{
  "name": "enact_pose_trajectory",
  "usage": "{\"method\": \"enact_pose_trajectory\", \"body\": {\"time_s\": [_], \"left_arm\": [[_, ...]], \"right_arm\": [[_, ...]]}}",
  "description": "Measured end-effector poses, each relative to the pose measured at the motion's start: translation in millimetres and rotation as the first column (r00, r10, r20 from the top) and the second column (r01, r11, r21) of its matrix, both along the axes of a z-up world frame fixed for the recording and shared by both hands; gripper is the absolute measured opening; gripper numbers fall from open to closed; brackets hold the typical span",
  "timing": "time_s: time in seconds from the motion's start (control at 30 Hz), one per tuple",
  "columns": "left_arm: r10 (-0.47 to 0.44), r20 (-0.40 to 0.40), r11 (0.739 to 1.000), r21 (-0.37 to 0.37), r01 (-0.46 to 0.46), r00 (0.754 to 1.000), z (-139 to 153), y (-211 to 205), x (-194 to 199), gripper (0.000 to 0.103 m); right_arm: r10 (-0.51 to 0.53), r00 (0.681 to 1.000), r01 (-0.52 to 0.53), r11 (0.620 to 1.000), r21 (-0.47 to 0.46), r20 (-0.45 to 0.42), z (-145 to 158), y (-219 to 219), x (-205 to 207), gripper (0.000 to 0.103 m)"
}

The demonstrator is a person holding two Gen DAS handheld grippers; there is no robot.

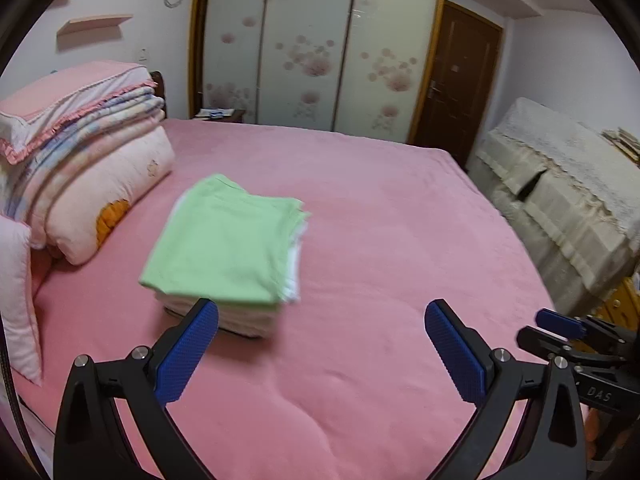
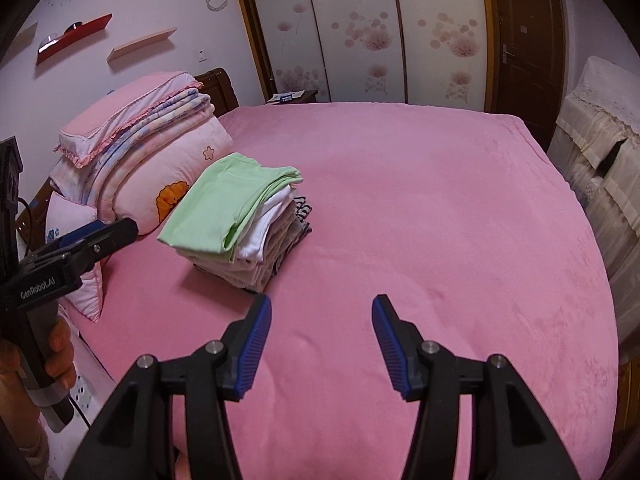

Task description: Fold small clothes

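Observation:
A stack of folded small clothes [image 1: 224, 256] lies on the pink bed [image 1: 380, 240], topped by a light green piece, with white, grey and striped pieces beneath [image 2: 256, 232]. My left gripper [image 1: 320, 320] is open and empty, just in front of and to the right of the stack. My right gripper [image 2: 320, 312] is open and empty, held over bare bed in front of and to the right of the stack. The right gripper shows at the right edge of the left wrist view [image 1: 568, 328]. The left gripper shows at the left of the right wrist view [image 2: 92, 240].
Folded quilts and a pink pillow [image 2: 136, 148] are piled at the bed's head, left of the stack. A covered cabinet [image 1: 568, 184] stands along the bed's right side. Wardrobe doors [image 2: 380, 28] and a brown door [image 2: 524, 36] are beyond the far edge.

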State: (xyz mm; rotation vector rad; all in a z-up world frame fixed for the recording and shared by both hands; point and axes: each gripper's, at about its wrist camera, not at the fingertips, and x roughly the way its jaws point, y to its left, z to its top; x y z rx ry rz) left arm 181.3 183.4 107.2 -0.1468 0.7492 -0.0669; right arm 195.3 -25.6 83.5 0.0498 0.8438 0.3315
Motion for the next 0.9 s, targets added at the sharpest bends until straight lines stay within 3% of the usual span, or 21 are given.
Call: {"method": "enact_pose_trajectory", "body": {"time_s": [0.27,0.47,0.57,0.67,0.77,0.9], "left_arm": [[0.007,0.009,0.999,0.043,-0.007,1.0,1.5,-50.3,-66.7,0.103],[0.029,-0.044,1.0,0.008,-0.028,0.999,-6.8,-75.5,-106.9,0.103],[-0.02,-0.038,1.0,0.014,0.02,0.999,-8.5,-94.4,-127.1,0.103],[-0.015,-0.015,0.998,0.057,0.016,1.0,-9.4,-109.0,-143.6,0.103],[0.021,-0.015,0.991,0.135,-0.019,1.0,-11.6,-122.6,-151.9,0.103],[0.069,-0.031,0.989,0.13,-0.065,0.997,-19.2,-123.1,-154.6,0.103]], "right_arm": [[-0.043,0.999,0.043,0.999,0.003,0.011,4.5,-36.9,-66.5,0.059],[-0.153,0.988,0.153,0.988,0.024,0.027,-0.3,-61.7,-118.6,0.067],[-0.194,0.98,0.194,0.981,0.006,0.043,-4.4,-68.2,-141.8,0.072],[-0.252,0.965,0.253,0.967,-0.014,0.066,-9.5,-73.1,-160.2,0.08],[-0.287,0.955,0.29,0.956,-0.038,0.072,-14.0,-79.9,-172.1,0.081],[-0.354,0.932,0.359,0.932,-0.052,0.081,-18.6,-88.8,-179.1,0.081]]}}
